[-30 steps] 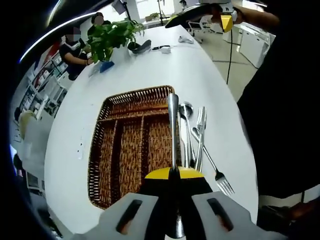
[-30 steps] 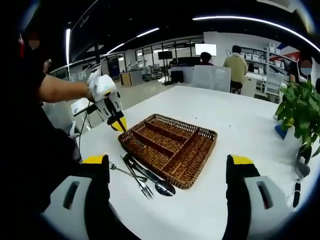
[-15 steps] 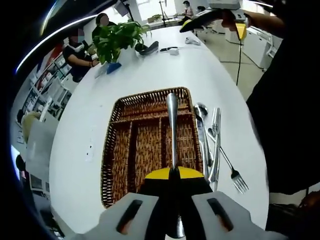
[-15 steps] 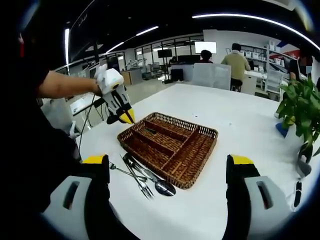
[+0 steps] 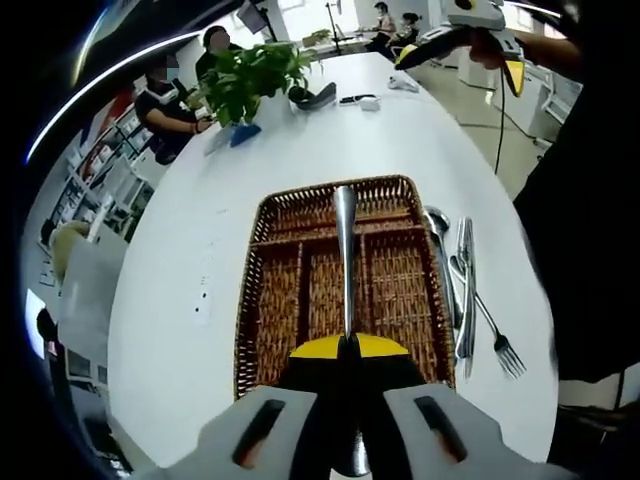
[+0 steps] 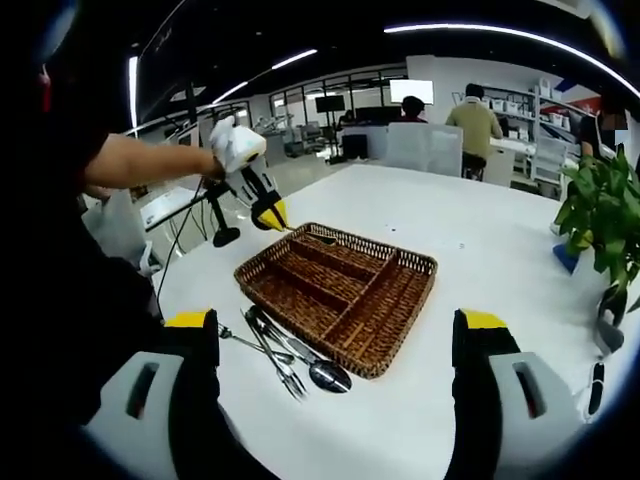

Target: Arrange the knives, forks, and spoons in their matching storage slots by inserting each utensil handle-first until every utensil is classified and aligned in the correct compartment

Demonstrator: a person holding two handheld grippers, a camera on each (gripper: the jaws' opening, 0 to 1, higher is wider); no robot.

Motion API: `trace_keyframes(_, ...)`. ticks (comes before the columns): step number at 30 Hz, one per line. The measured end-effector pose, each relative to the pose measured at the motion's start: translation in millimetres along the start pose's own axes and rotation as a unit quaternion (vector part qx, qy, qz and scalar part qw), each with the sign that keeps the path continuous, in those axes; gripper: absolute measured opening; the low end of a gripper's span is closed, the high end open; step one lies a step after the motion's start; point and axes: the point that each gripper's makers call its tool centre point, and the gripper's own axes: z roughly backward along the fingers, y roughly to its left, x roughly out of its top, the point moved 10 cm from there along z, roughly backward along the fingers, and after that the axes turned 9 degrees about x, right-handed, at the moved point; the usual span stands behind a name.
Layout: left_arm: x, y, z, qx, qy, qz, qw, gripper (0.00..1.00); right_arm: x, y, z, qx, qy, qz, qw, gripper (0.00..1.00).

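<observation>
Left gripper (image 5: 347, 345): jaws closed on the handle of a utensil (image 5: 345, 250), held lengthwise up the middle of the left gripper view, its rounded handle end extended over the wicker tray (image 5: 262, 330). The business end is hidden between the jaws, so the kind of utensil cannot be told. In the right gripper view the same gripper (image 6: 272, 215) is seen at upper left, held in a person's hand (image 6: 232, 150) above the far left corner of the tray.

Right gripper (image 6: 340, 330): jaws spread wide at the lower corners of the right gripper view, nothing held between them. It is also seen at the upper right of the left gripper view (image 5: 515, 75), raised above the floor beside the table.

Wicker tray (image 6: 395, 335): rectangular, divided into long parallel compartments with one crosswise compartment at the far end; set on the white table (image 5: 180, 330). No utensils can be seen lying in it.

Loose utensils, on the table just beside the tray's right edge in the left gripper view: a spoon (image 5: 437, 225), a knife (image 5: 465, 290), a fork (image 5: 500, 345). In the right gripper view they lie at lower centre, touching one another: spoon (image 6: 325, 375), fork (image 6: 285, 378).

Potted plant (image 5: 250, 80): at the far end of the table, upper left of the left gripper view.

Seated persons (image 5: 170, 95): behind the plant, upper left.
</observation>
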Motion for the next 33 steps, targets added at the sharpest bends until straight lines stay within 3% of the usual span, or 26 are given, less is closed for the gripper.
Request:
trace_keyframes(20, 10.3, 67.4, -21.2, 0.011, -0.004, -0.014, 0.9998, 0.0, -0.4, 0.9, 0.6, -0.028, -0.002, -0.016, 0.9995, 1.0)
trace_keyframes(33, 19.4, 94.2, -27.1, 0.017, -0.001, -0.016, 0.9997, 0.0, -11.9, 2.7, 5.7, -0.043, -0.001, -0.037, 0.9984, 1.0)
